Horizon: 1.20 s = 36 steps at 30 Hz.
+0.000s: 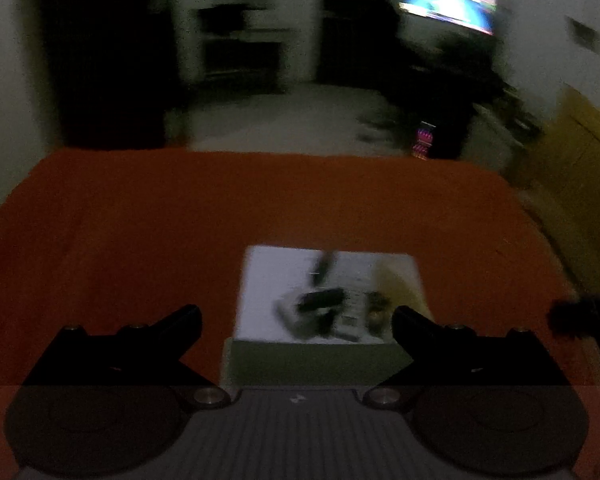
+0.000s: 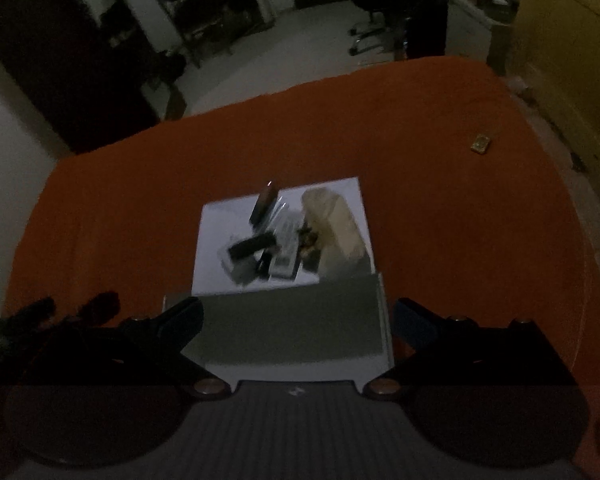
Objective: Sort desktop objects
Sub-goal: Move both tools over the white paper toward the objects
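Well, your left gripper (image 1: pixel 296 322) and right gripper (image 2: pixel 298 316) both gaped empty; the white box (image 2: pixel 284 320) sat at twelve o'clock, its long axis running straight away across the orange cloth (image 2: pixel 460 220).

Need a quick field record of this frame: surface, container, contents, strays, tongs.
surface: orange cloth covering the table
container: open white box, near wall toward the cameras
contents: pale bag, dark stick-like item, other small items too dim to name
strays: small yellowish item alone on the cloth, far right
left tongs: open, empty, above the box's near edge
right tongs: open, empty, above the box
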Tool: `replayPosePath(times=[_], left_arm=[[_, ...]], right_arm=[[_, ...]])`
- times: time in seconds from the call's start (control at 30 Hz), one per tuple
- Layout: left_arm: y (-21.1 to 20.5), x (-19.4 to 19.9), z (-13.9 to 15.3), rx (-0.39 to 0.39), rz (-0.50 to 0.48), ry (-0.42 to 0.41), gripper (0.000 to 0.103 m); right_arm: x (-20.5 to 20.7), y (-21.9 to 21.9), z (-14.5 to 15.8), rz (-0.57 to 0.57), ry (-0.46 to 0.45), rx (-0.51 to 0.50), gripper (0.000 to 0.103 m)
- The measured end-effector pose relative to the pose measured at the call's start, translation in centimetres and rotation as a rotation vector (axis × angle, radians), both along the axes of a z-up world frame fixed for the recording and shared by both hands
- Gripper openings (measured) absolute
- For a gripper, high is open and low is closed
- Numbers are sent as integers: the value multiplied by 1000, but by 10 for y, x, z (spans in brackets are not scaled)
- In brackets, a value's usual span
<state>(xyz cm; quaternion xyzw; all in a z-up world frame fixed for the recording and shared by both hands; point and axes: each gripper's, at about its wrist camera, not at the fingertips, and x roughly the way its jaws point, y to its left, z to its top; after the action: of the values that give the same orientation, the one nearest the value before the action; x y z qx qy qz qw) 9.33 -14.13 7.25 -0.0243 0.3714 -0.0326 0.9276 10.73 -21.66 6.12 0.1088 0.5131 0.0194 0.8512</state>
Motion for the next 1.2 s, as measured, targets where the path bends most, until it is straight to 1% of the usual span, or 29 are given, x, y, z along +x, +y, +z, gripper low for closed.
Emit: replayPosePath(times=[0.03,0.07,0.13,0.2,0.27,0.3,0.4,0.43,0.5,0.53,0.57,0.6,0.67,0.7,0.77,0.8,0.87,0.9,0.93,1.0,1.07,1.1,1.17,1.2], left_arm=[[-2,4,-2,3,-13,8,103],[-4,8,-7,8,-11,25,103],[-8,13,-12,30,4,18,103],[-13,20,-17,52,9,18,103],[-19,26,-21,53,-34,29,103],[-20,28,-22,45,-56,32,103],[-17,34,-22,-25,-51,47,103],[-15,37,-21,-54,-44,58,103],[-11,44,-20,-82,1,78,103],[-8,48,-19,-99,19,92,103],[-7,52,-19,-114,22,118,103],[-6,56,-19,-120,19,149,103],[-6,63,-23,-87,40,200,103],[-6,65,-25,-62,54,205,103],[-7,68,-25,-30,65,177,103],[-6,72,-25,-33,60,172,103],[-6,84,-23,-56,46,186,102],[-5,92,-23,-80,41,191,102],[-3,99,-20,-108,43,178,102],[1,111,-13,-141,84,114,103],[2,125,-11,-112,137,71,102],[0,137,-12,-75,140,75,103],[-5,159,-14,11,115,100,102],[-9,167,-17,52,98,99,102]], right_arm=[[7,-5,0,-17,-5,3,103],[10,-11,2,-35,-23,29,103],[21,-21,0,-69,-55,68,103],[21,-29,4,-105,-100,94,103],[14,-39,14,-113,-206,115,103],[15,-36,15,-88,-226,111,103],[16,-27,17,22,-280,111,103],[21,-20,14,48,-266,100,103],[23,-11,15,53,-275,53,103],[26,-6,14,55,-267,31,103],[33,-4,13,62,-239,14,103],[37,-4,13,58,-238,33,103],[46,-8,14,35,-243,69,103],[52,-10,17,17,-247,89,103],[66,-13,17,-2,-247,102,103],[69,-14,26,-7,-278,85,103],[75,-17,42,-16,-333,56,103],[81,-17,42,-16,-338,64,103],[87,-18,43,-16,-342,72,103],[99,-18,43,-17,-347,89,103],[113,-15,37,-22,-314,104,103],[119,-13,35,-24,-299,102,103],[133,-12,31,-29,-278,89,103],[141,-12,28,-37,-268,91,103]])
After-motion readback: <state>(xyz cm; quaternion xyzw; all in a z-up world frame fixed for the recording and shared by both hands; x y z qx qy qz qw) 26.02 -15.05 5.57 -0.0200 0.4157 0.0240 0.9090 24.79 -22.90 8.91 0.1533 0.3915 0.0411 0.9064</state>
